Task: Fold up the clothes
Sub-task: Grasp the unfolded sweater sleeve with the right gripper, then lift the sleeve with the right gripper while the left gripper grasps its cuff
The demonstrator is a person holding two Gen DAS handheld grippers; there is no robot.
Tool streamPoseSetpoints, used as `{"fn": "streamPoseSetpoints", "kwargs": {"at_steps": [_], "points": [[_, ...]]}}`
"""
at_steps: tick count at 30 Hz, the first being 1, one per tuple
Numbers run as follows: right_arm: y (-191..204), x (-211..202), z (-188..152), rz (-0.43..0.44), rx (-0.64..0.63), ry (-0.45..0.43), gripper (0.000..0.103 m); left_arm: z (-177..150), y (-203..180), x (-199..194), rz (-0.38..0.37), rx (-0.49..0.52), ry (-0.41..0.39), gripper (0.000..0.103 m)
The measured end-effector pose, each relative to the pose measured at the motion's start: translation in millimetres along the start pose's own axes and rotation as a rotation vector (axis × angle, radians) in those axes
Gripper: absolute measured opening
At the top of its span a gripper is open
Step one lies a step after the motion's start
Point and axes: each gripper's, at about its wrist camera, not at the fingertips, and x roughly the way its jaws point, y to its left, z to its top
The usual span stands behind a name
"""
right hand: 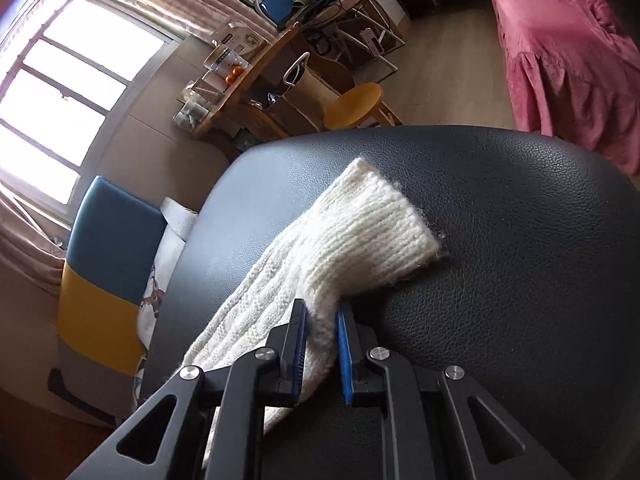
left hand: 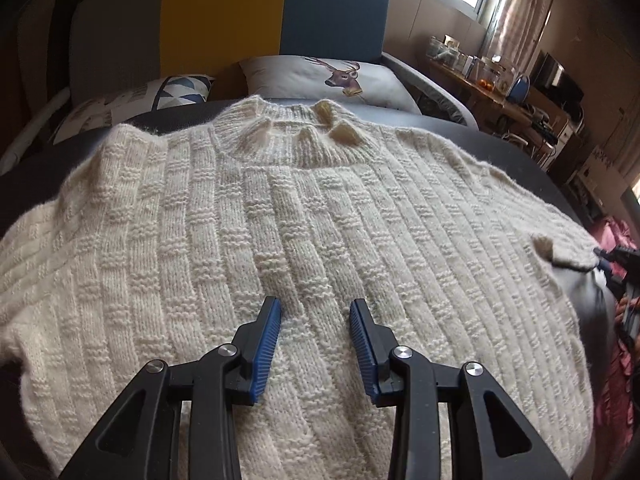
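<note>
Across the middle of the left wrist view, a cream knitted sweater point(left hand: 304, 216) is lying spread flat on a dark leather-like tabletop point(right hand: 520, 240), its collar point(left hand: 292, 136) toward the top of the frame. It is looking thick, soft and limp, likely fairly light but floppy, so it will probably sag and stretch wherever it is lifted; the ribbed knit should give the blue pads decent purchase. The edges, cuffs and shoulder seams seem the sensible places to take hold.

In the centre of the right wrist view, one sleeve point(right hand: 320, 264) is stretching up and to the right across the bare tabletop, ending in a ribbed cuff point(right hand: 384, 216). The right tool point(right hand: 322, 316), at the lower centre, is clamping the sleeve a little below the cuff, with knit bunching between its pads. The left tool point(left hand: 315, 312), at the bottom of its view, is hanging over the sweater's body with its fingers apart and nothing between them.

Nothing is lying on the sweater. Behind the tabletop, pillows point(left hand: 332, 76) are sitting at upper centre, a cluttered desk point(right hand: 256, 76) and a round stool point(right hand: 352, 106) are standing further off, and a pink bedspread point(right hand: 568, 48) is filling the upper right.
</note>
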Motion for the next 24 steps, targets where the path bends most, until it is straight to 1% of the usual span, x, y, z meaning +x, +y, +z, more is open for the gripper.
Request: {"fn": "streamPoseSetpoints", "kwargs": {"at_steps": [1, 2, 3, 4, 6, 7, 9, 10, 12, 14, 15, 16, 18, 21, 24], "points": [[2, 2, 1, 0.02, 0.0, 0.011, 0.015, 1, -1, -1, 0.005, 0.007, 0.012, 0.036], [5, 3, 2, 0.035, -0.007, 0.018, 0.015, 4, -1, -2, -0.007, -0.006, 0.033, 0.031], [10, 4, 2, 0.047, -0.02, 0.021, 0.015, 9, 3, -3, -0.068, -0.049, 0.056, 0.026], [18, 4, 1, 0.063, -0.045, 0.026, 0.015, 14, 6, -4, -0.131, -0.093, 0.078, 0.019], [39, 3, -3, 0.087, -0.123, 0.035, 0.015, 29, 7, -5, -0.277, -0.195, 0.107, 0.019], [51, 2, -6, 0.088, -0.178, 0.037, 0.015, 36, 2, -5, -0.333, -0.211, 0.116, 0.019], [72, 3, -15, 0.104, -0.261, 0.045, 0.015, 48, -15, -8, -0.404, -0.228, 0.114, 0.024], [79, 4, -19, 0.101, -0.292, 0.048, 0.015, 54, -26, -6, -0.455, -0.242, 0.133, 0.028], [90, 7, -31, 0.1, -0.343, 0.074, 0.015, 68, -55, 4, -0.59, -0.276, 0.199, 0.03], [105, 9, -48, 0.081, -0.445, 0.096, 0.015, 79, -88, 14, -0.663, -0.29, 0.239, 0.031], [109, 12, -56, 0.068, -0.483, 0.11, 0.015, 83, -104, 22, -0.703, -0.293, 0.273, 0.031], [111, 16, -62, 0.063, -0.494, 0.128, 0.015, 86, -120, 31, -0.733, -0.309, 0.308, 0.032], [112, 23, -73, 0.021, -0.546, 0.146, 0.015, 89, -151, 50, -0.769, -0.327, 0.378, 0.033], [117, 30, -95, -0.03, -0.662, 0.18, 0.015, 93, -190, 77, -0.792, -0.352, 0.434, 0.033], [121, 30, -110, -0.066, -0.772, 0.173, 0.016, 100, -218, 103, -0.828, -0.4, 0.486, 0.033]]}}
